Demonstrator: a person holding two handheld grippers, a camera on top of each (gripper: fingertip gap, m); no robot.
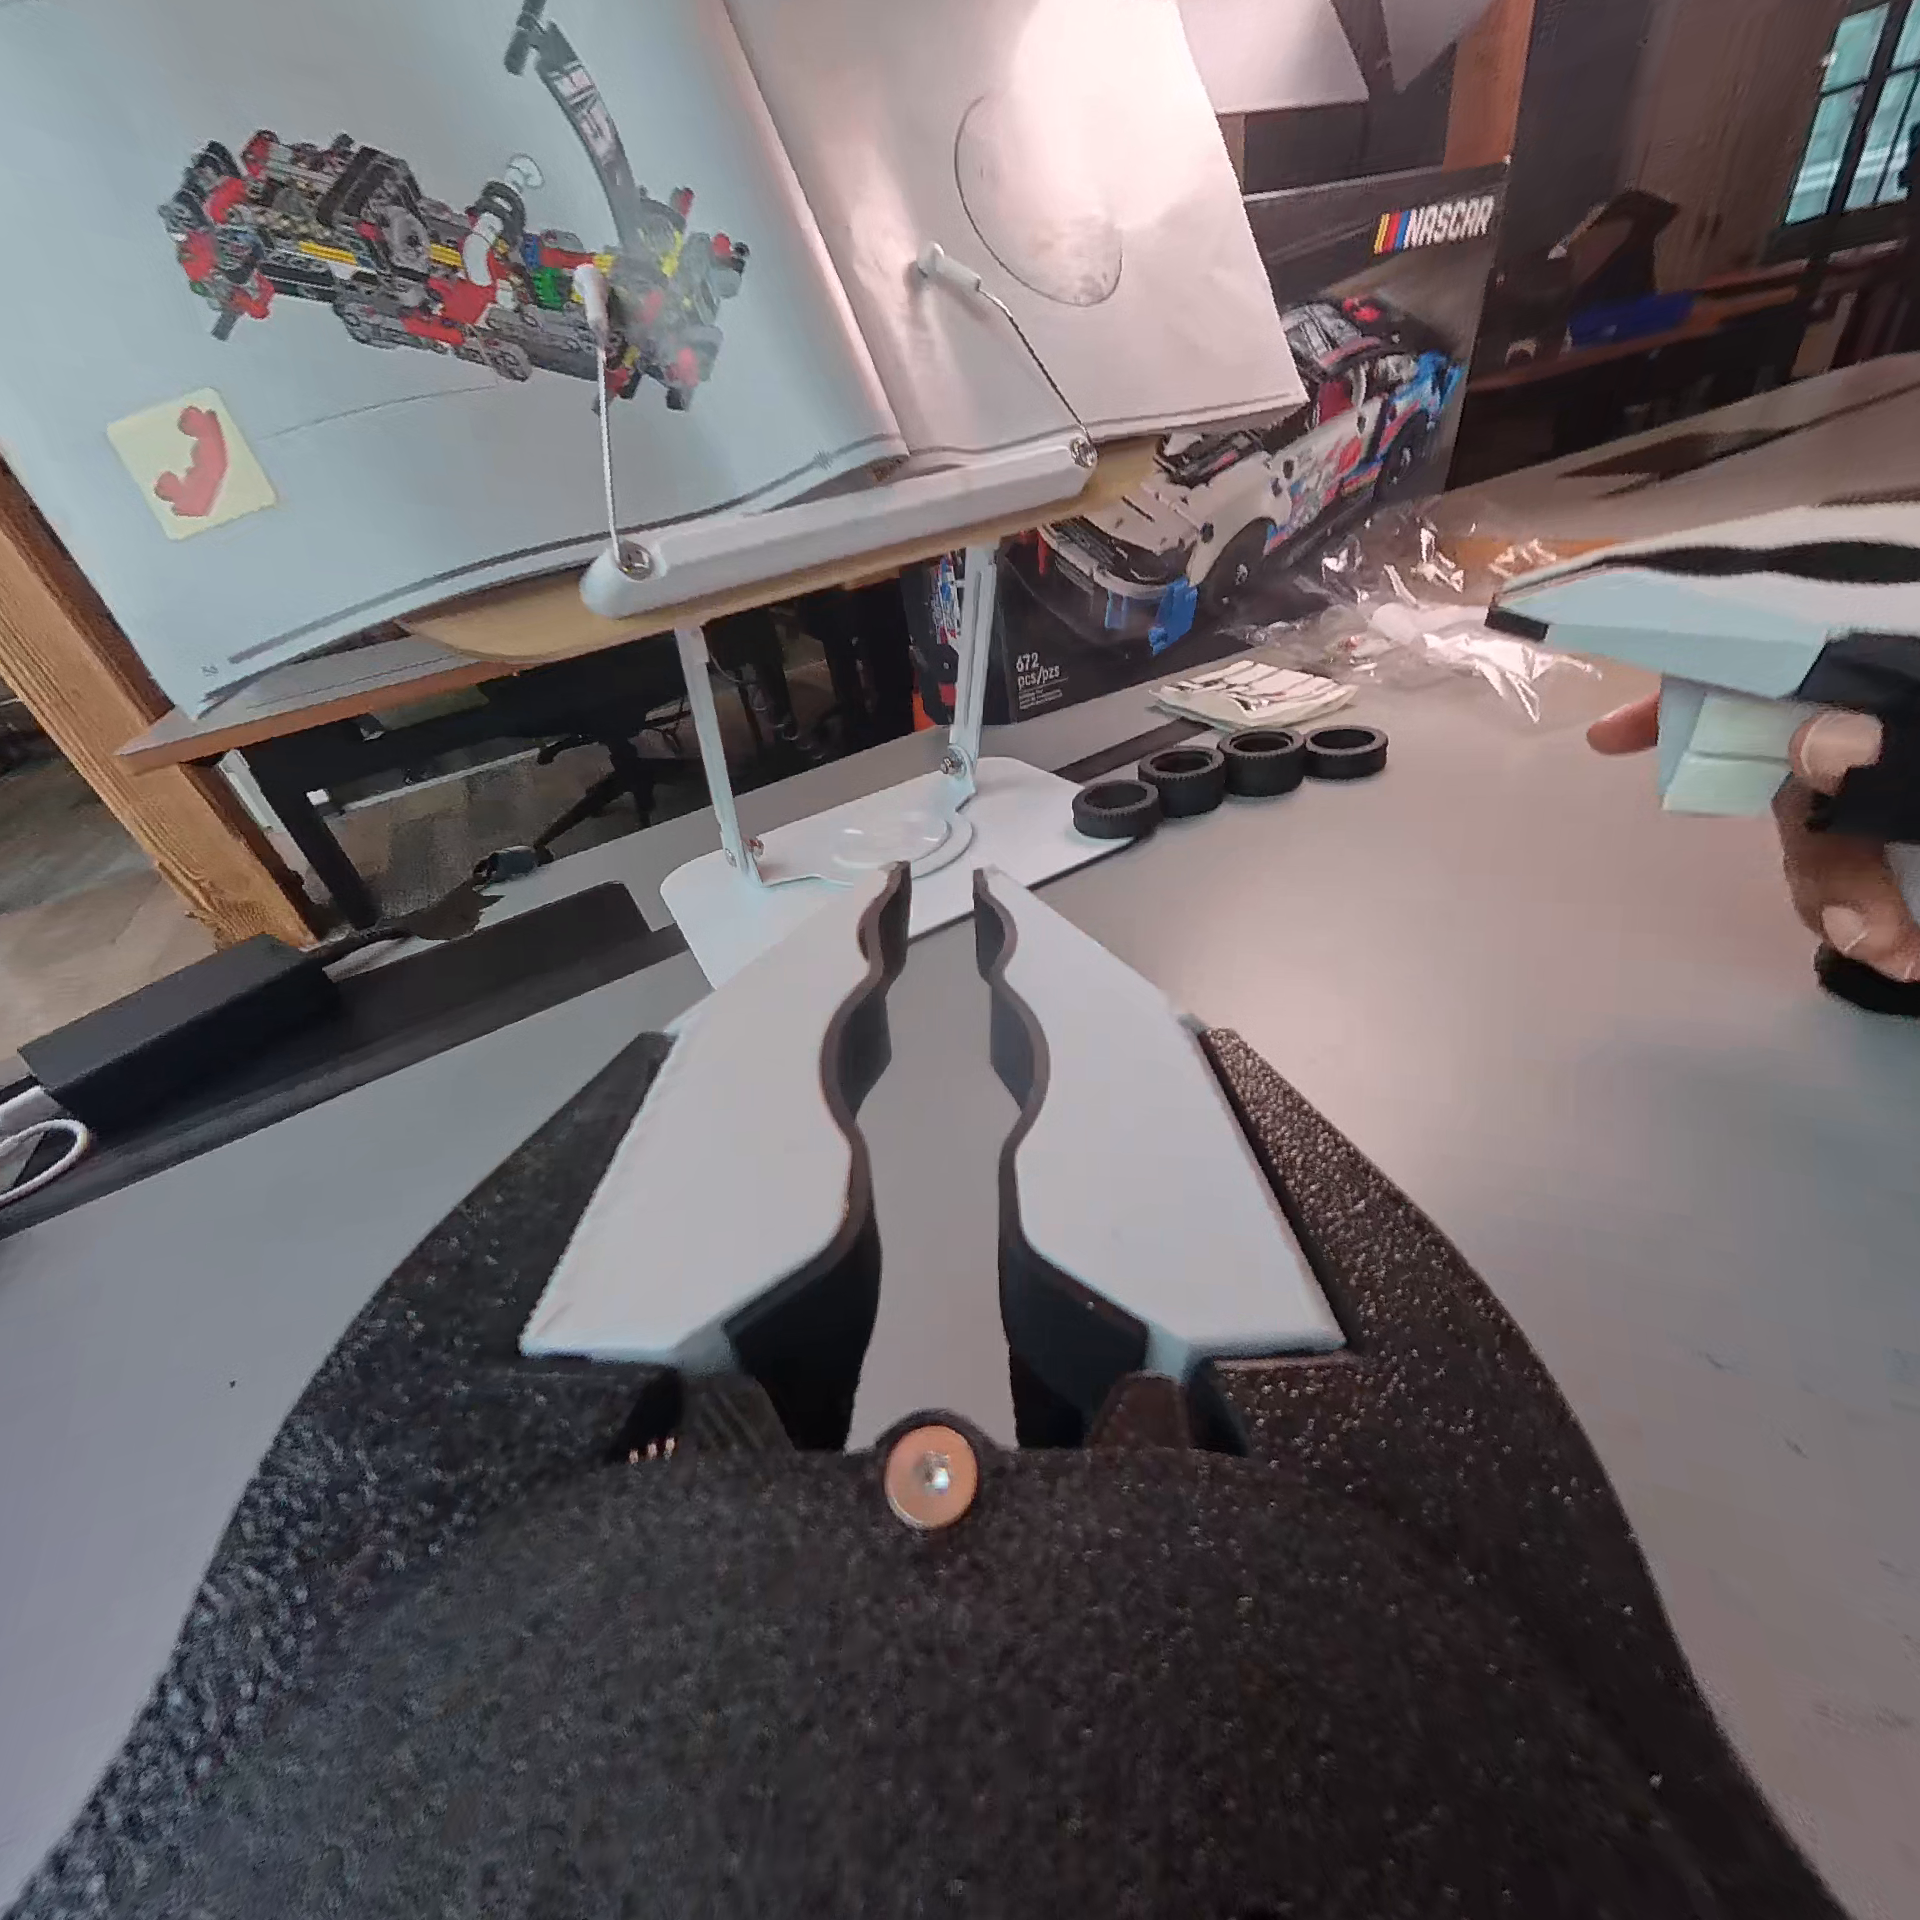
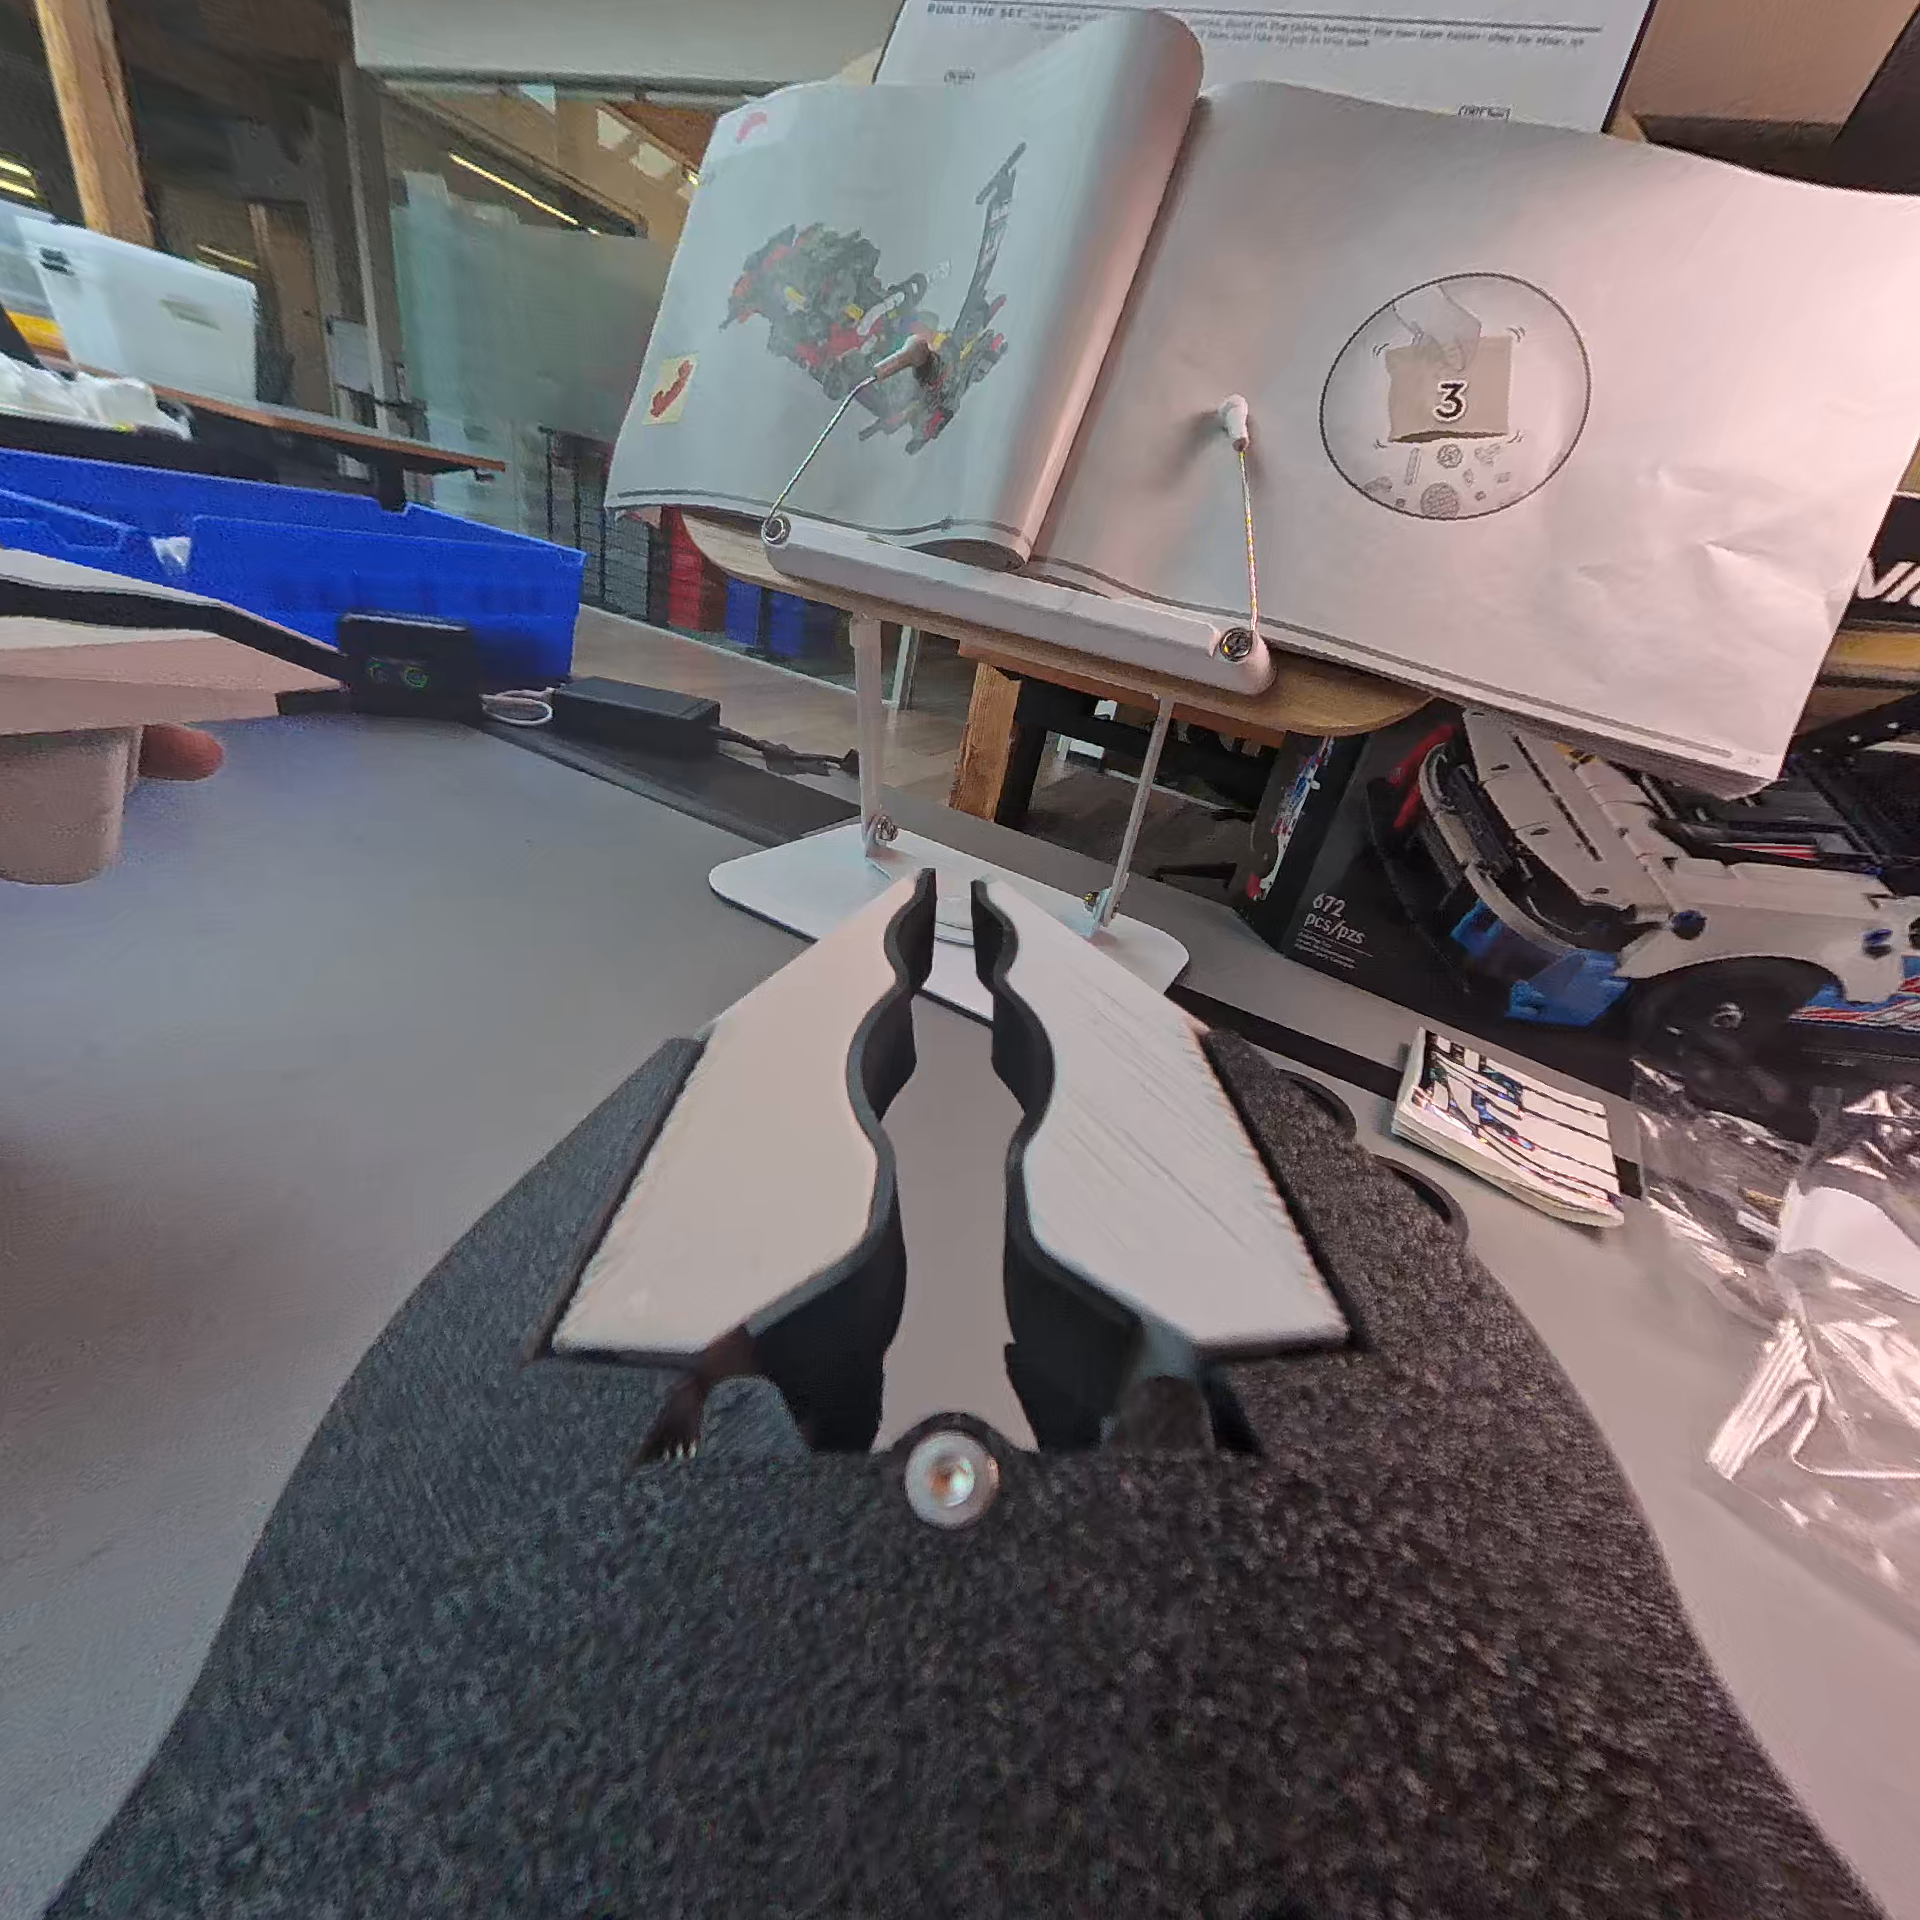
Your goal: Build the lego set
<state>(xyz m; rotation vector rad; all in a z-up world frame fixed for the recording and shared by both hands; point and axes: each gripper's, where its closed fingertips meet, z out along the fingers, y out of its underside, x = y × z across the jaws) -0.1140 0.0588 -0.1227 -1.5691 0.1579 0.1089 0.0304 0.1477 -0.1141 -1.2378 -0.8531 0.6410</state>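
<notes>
Through the left wrist view we see our left gripper [image 1: 941,883] with its jaws a narrow gap apart and nothing between them, hovering over the grey table [image 1: 1403,1039]. Straight beyond its tips stands the white book stand [image 1: 831,540], holding the open instruction booklet [image 1: 416,312] whose left page shows a half-built model. Farther right, four black tyres [image 1: 1231,777] sit in a row on the table, with a sticker sheet [image 1: 1252,691] just behind them and crumpled clear bags [image 1: 1455,623] beyond. The set's box [image 1: 1299,447] stands upright at the far edge. At the right border the other gripper [image 1: 1714,613] shows, gripped by a hand [image 1: 1849,831]. Through the right wrist view our right gripper [image 2: 951,891] is likewise slightly parted and empty, pointing at the base of the same stand [image 2: 935,904]. The booklet [image 2: 1455,416] rises above its tips; the box [image 2: 1558,883] lies far right, the sticker sheet [image 2: 1507,1132] and clear bags [image 2: 1818,1247] near right. A blue bin [image 2: 312,561] sits far left.
</notes>
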